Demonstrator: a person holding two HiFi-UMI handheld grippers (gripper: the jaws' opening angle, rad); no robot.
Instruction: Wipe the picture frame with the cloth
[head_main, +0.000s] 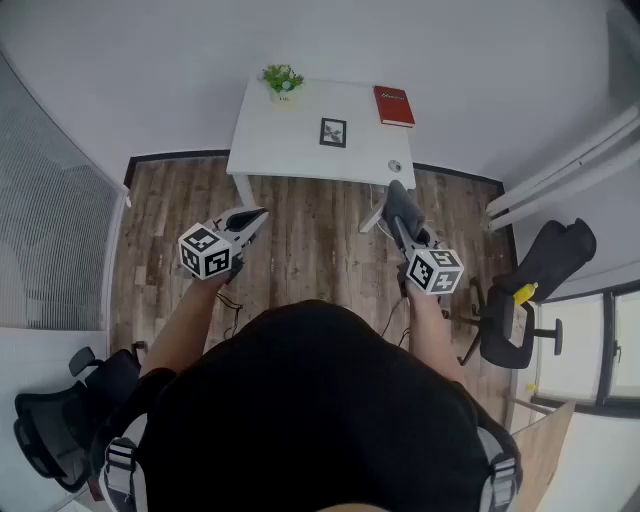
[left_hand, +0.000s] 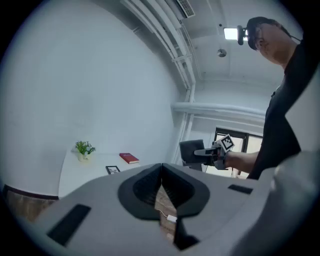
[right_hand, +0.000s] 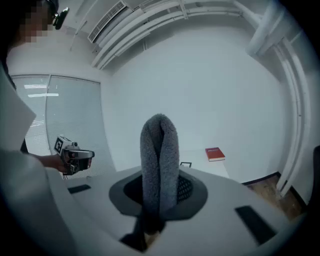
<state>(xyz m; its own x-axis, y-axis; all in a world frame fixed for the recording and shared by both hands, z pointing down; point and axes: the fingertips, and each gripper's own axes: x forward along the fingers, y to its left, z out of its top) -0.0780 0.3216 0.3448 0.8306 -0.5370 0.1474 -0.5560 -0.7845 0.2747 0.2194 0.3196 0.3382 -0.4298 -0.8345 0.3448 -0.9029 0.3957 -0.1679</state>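
Two hand-held grippers were held above the brown wood-plank floor (head_main: 300, 225), well short of the white rectangular table (head_main: 290, 150), where the small black picture frame (head_main: 333, 132) lay flat, with a green potted plant (head_main: 282, 80) at one back corner and a red hardback book (head_main: 393, 105) at the other. The right gripper (right_hand: 160, 192) pinched a folded grey fleecy cloth (right_hand: 160, 145), whose loop stood up past its jaws. The left gripper (left_hand: 161, 172) had its jaws pressed together at the tips, with nothing between them.
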